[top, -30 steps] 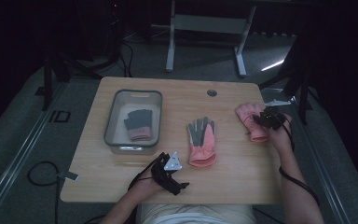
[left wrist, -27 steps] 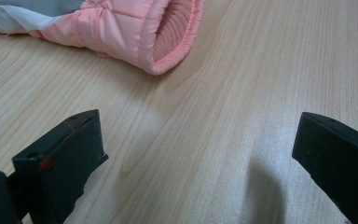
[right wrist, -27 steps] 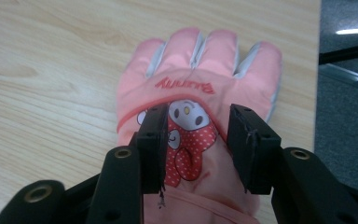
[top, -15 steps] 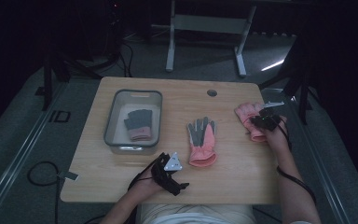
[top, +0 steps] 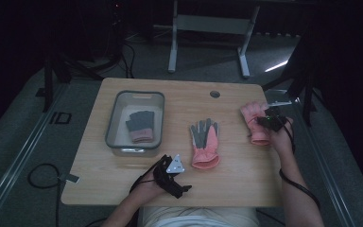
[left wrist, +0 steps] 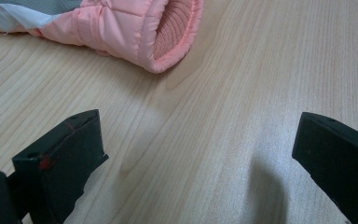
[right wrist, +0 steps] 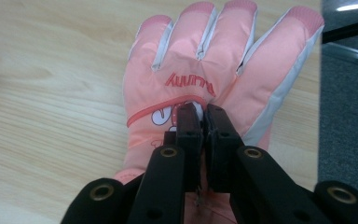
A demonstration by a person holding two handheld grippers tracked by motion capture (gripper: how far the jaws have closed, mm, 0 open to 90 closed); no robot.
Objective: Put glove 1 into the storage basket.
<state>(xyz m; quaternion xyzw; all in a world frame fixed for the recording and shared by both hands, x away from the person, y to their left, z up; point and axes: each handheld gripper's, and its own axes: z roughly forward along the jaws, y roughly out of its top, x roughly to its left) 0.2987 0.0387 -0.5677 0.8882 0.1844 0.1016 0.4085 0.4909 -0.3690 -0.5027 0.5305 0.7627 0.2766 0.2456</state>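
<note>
pink glove (right wrist: pixel 214 70) at bench (top: pixel 236 189) right edge: right gripper (right wrist: pixel 204 119) jaws just closed, pinching back fabric. left gripper (left wrist: pixel 196 154) jaws apart, idle. step: grasp. next: lift, likely carry to bin (top: pixel 116 118).

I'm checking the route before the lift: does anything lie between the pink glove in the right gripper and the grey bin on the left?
Yes. The right gripper is shut on the pink glove; between it and the grey bin lies a second glove, palm up, mid-table. Lifting over it should clear it.
</note>
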